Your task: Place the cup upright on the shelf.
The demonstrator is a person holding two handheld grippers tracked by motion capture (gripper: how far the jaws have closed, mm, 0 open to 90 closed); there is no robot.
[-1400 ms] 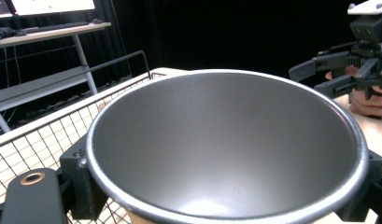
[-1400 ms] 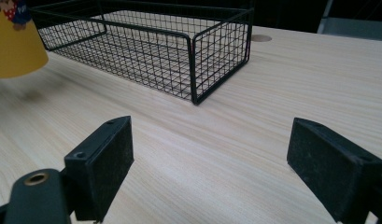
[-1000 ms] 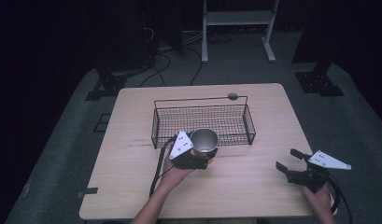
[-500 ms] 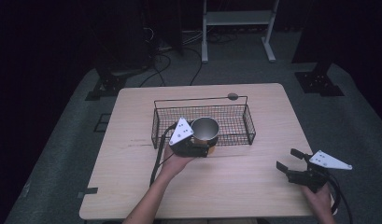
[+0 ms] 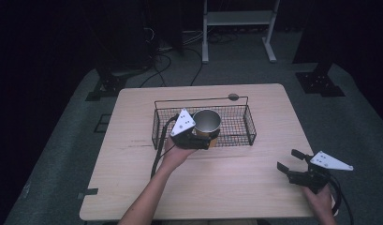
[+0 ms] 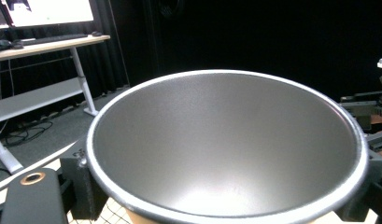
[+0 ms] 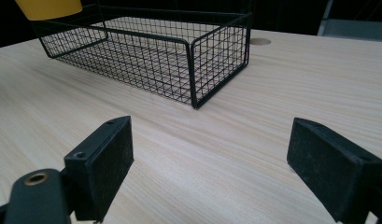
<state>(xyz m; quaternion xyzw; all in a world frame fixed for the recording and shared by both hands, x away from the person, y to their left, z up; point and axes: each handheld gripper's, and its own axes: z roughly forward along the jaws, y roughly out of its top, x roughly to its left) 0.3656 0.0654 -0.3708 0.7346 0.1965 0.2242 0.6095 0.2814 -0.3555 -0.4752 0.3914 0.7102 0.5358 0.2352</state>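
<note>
A cup, yellow outside and grey metal inside, hangs upright over the front left part of a black wire basket. My left gripper is shut on its sides; the cup's metal bowl sits wide and close in the left gripper view. My right gripper stands open over the table's front right, nothing between its jaws. From the right gripper I see bare wood ahead, the basket beyond, and the cup's yellow base at top left.
The wooden table has a round cable hole behind the basket. A white desk frame and cables lie on the floor beyond. A desk with a monitor stands far off.
My left gripper has carried the cup away from the person, from in front of the basket to over its front part. The right gripper has stayed put.
</note>
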